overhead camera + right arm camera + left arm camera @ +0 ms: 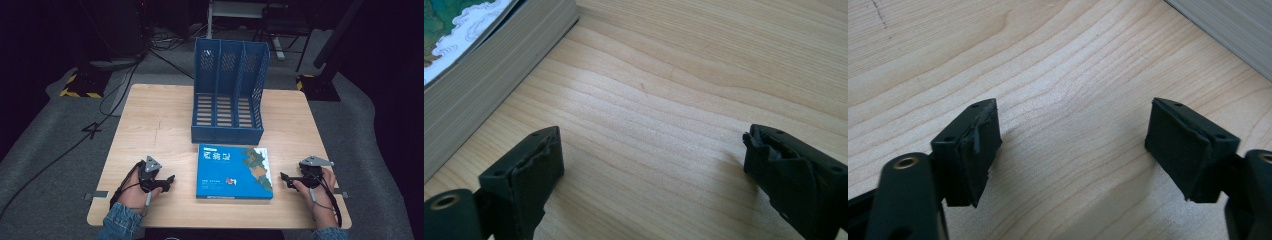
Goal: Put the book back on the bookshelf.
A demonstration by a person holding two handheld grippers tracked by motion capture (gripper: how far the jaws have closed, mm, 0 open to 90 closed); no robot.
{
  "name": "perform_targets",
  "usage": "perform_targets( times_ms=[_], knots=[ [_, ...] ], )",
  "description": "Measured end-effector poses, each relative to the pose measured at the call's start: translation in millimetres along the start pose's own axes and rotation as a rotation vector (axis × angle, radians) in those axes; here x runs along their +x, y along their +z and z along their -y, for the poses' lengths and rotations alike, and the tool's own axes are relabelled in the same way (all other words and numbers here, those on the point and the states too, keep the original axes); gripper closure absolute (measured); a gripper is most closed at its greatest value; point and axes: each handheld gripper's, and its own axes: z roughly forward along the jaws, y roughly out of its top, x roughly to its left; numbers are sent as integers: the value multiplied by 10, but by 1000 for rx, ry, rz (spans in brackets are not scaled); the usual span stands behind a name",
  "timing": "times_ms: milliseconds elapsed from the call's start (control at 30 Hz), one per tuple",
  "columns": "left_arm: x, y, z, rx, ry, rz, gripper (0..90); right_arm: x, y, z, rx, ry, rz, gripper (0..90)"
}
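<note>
1. A blue-covered book (234,171) is seen lying flat on the wooden counter (150,120), just in front of a blue three-slot file rack (229,92) that stands upright toward the counter's far side.

2. The book is flanked by the two hand-held grippers: the left gripper (169,181) is rested on the counter near the book's left edge, the right gripper (285,178) near its right edge, both pointed inward at it and both apart from it.

3. In the left gripper view, the fingers (973,150) are shown spread wide with nothing but bare wood between them; a corner of the book's page block (1233,30) is caught at the upper right.

4. In the right gripper view, the fingers (531,170) are likewise held wide apart and empty, with the book's page edge and cover (479,65) lying off to the upper left, untouched.

5. All three slots of the rack are seen empty.

6. The work is judged to be at its very start: the book has not been gripped or lifted, and, if filing it in the rack is the aim, the grasp, the turn upright and the placing in a slot are all left to be done.
</note>
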Motion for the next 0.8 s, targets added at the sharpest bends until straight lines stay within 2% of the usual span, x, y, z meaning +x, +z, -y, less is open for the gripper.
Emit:
perform_targets(
  times_ms=[167, 233, 433, 600, 800],
  knots=[
    [17, -31, -60, 35, -34, 14, 320, 0, 0, 0, 0, 0, 0, 89],
    [9, -58, -107, 35, -53, 39, 326, 0, 0, -1, 2, 3, -1, 89],
    [-54, -126, -254, -5, -45, 63, 341, -4, 2, -2, 0, -1, -3, 89],
    [-144, -156, -368, -56, -70, 130, 349, -4, 3, -3, 1, 0, -4, 89],
    [-333, -137, -506, -104, -57, 200, 355, -11, 6, -5, -1, -5, -9, 89]
  ],
)
